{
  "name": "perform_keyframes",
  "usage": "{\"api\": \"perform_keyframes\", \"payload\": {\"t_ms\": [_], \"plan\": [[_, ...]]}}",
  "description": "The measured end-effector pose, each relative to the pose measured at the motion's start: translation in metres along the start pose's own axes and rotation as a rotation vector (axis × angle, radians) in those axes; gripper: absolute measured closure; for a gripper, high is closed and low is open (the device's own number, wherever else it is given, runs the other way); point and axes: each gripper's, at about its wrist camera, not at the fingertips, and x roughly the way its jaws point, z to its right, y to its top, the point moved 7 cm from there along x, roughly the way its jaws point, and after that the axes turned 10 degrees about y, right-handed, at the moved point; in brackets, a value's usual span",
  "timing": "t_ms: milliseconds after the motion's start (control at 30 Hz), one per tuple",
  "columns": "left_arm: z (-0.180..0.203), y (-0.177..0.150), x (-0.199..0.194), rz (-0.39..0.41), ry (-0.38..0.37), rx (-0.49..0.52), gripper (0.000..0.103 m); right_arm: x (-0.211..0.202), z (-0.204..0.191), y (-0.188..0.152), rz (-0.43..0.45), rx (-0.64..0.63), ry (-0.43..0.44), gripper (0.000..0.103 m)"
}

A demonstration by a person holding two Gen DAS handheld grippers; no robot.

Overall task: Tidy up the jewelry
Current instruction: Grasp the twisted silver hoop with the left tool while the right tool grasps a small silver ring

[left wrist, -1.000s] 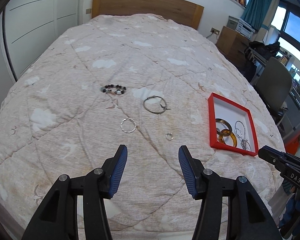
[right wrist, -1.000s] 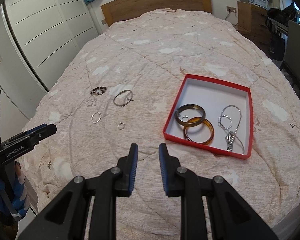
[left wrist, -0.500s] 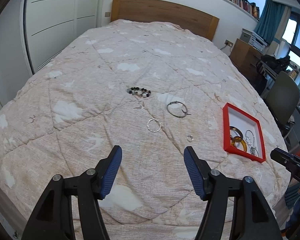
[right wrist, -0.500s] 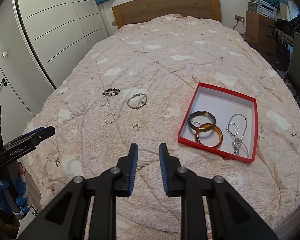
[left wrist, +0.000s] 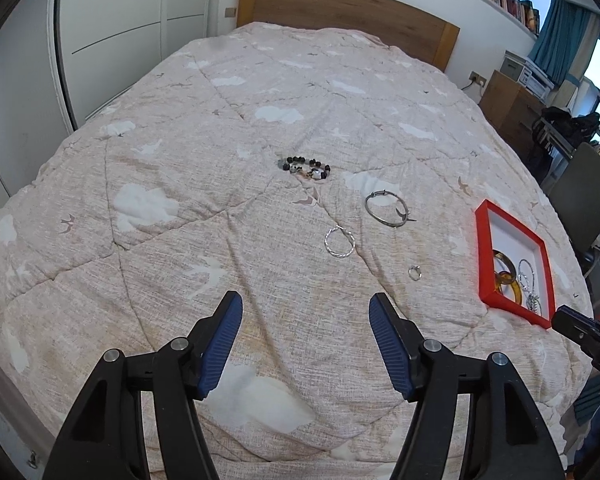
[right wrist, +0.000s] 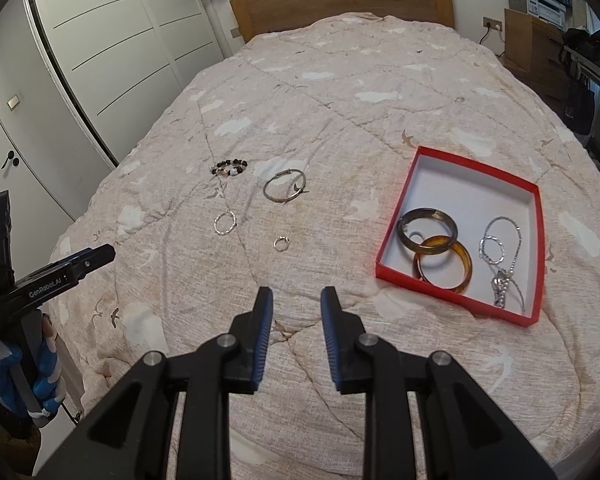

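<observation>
Hovering left hand-held gripper [left wrist: 305, 316] agape, red box [left wrist: 485, 252] near

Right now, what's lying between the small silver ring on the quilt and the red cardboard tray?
Nothing: in the right wrist view only bare quilt separates the small silver ring from the red cardboard tray.

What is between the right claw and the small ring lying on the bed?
Nothing visible. Only bare quilt lies between the right claw and the small ring; the red box sits off to the right.
</observation>
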Motion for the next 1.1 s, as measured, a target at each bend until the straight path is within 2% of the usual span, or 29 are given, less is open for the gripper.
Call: {"api": "perform_keyframes", "payload": {"t_ms": [100,400,733,1100], "plan": [[0.004,0.004,0.017,-0.023,-0.002,0.009,0.039,0.016,0.002,0.003,-0.025,-0.01,0.014,0.079],[0.021,0.022,0.076,-0.093,-0.013,0.041,0.052,0.077,0.004,0.024,-0.098,-0.049,0.07,0.079],[0.04,0.037,0.145,-0.174,-0.024,0.065,0.053,0.162,0.013,0.033,-0.19,-0.05,0.138,0.079],[0.046,0.037,0.186,-0.222,-0.008,0.08,0.055,0.203,0.025,0.025,-0.238,-0.026,0.163,0.079]]}}
